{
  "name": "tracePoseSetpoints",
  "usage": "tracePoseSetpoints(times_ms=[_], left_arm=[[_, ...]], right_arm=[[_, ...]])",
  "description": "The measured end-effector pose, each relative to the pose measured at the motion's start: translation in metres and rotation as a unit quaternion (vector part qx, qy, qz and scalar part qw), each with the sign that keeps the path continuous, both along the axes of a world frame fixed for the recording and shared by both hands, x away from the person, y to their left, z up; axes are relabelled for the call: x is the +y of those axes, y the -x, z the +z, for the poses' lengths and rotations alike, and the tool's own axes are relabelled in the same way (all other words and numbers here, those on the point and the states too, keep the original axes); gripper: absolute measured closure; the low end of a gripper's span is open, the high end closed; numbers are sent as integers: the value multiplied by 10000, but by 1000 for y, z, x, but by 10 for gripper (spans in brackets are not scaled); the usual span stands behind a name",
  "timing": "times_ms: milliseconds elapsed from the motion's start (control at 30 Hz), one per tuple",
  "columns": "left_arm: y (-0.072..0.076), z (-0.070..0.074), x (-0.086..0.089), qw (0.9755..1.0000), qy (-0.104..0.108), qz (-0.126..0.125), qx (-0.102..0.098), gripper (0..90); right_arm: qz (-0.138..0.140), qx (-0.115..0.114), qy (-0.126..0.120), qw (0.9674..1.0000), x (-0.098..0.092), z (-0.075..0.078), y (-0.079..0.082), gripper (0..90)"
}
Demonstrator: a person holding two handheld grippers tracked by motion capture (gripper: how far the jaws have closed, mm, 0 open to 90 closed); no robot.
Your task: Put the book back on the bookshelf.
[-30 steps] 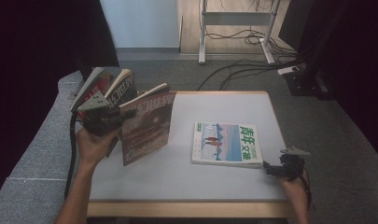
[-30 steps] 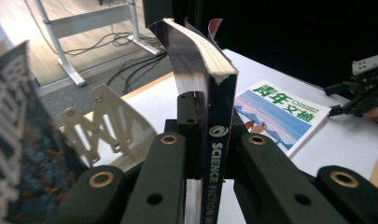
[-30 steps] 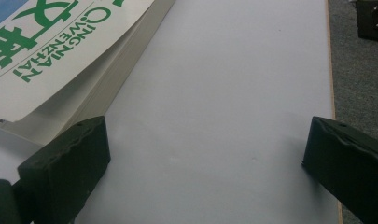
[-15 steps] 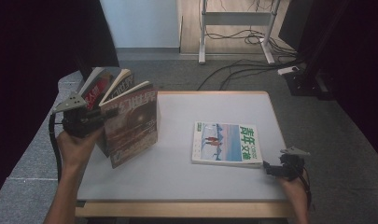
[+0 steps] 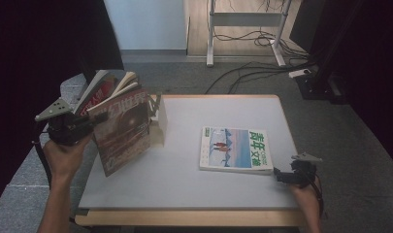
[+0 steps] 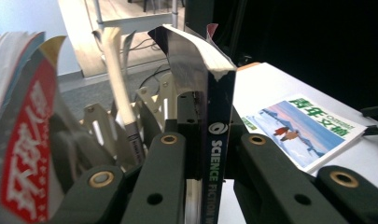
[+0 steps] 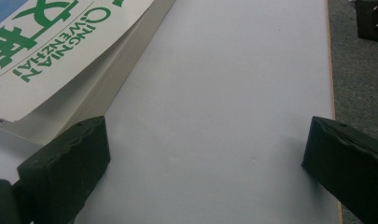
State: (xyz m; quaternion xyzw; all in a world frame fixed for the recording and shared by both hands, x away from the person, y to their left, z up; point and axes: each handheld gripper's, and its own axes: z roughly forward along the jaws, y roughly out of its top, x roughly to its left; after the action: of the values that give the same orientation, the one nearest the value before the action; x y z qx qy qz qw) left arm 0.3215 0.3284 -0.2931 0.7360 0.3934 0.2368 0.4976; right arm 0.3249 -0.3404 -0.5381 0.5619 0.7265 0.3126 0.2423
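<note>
Here the left gripper [image 5: 94, 121] is clamped on the spine of a science fiction magazine [image 5: 122, 133], holding it upright just beside the rack [image 5: 157, 114] of standing magazines, likely so it can slot in edge-first. The right gripper [image 5: 281, 175] rests with jaws wide apart and empty, the green-titled magazine [image 5: 235, 149] lying flat just ahead and to one side, probably next in turn.

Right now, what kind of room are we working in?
Probably a lab or recording studio rather than a home: black curtains hang on both sides, loose cables run across the carpet, and a metal stand sits behind the white table.
</note>
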Motion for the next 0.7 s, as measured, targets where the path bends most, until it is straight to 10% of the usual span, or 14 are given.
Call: tracePoseSetpoints(times_ms=[700], left_arm=[[-13, -10, 15, 9968, 206, 760, 109, 843]], right_arm=[[-8, -9, 0, 10000, 0, 0, 0, 0]])
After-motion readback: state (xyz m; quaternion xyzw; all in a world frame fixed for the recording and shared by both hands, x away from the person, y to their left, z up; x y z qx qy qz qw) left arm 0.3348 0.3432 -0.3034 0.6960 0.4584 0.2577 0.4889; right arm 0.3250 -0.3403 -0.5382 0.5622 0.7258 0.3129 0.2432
